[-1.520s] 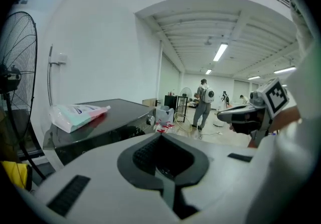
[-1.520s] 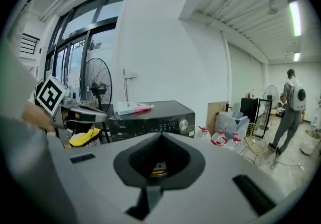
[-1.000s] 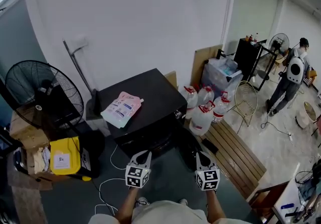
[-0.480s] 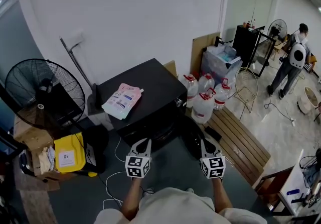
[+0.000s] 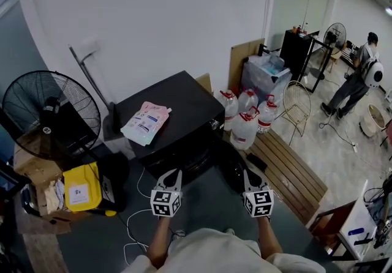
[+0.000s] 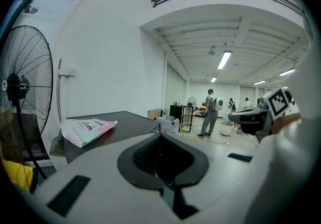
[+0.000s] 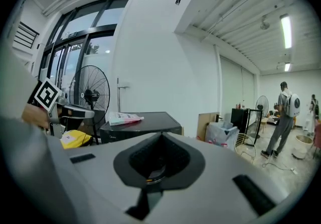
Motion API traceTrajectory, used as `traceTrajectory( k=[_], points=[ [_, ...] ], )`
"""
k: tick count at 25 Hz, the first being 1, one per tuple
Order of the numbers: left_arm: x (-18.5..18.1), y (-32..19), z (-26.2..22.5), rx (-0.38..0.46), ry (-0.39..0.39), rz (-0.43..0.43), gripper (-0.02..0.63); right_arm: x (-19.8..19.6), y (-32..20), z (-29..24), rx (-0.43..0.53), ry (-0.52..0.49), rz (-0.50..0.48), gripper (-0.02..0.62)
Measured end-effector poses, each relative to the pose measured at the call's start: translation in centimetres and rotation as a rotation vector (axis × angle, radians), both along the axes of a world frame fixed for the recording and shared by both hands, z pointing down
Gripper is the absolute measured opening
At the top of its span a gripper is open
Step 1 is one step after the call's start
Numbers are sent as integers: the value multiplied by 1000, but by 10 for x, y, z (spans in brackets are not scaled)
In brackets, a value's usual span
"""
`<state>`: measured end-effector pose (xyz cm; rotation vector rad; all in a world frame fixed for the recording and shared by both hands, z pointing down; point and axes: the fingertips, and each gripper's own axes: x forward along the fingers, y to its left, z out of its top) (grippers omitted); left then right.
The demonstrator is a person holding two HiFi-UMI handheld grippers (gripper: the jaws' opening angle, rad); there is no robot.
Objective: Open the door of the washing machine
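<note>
1. Left claw: jaws together, nothing held.
2. Right claw: jaws together, nothing held. Both claws hover near the machine's front.
3. Black box-shaped washing machine on the floor by the wall, with a pink-and-white plastic pouch on top.
4. Dark rounded panel at the front right corner: possibly the door swung open, but too dark to confirm, so progress is unsettled.

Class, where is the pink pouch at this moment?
In the head view the pink pouch lies flat atop the black washing machine, toward its left side, right of the standing fan.
</note>
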<state>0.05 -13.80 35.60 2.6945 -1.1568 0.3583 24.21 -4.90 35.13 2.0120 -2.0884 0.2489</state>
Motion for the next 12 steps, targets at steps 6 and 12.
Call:
traceTrajectory(
  k=[6,12],
  points=[
    [6,3,0,-3,-8,11,8,0,1,2,-5,-9,-2,-2],
    [9,9,10,-13,-12,15,8,0,5,7,-1,-11,-4,-2]
  ],
)
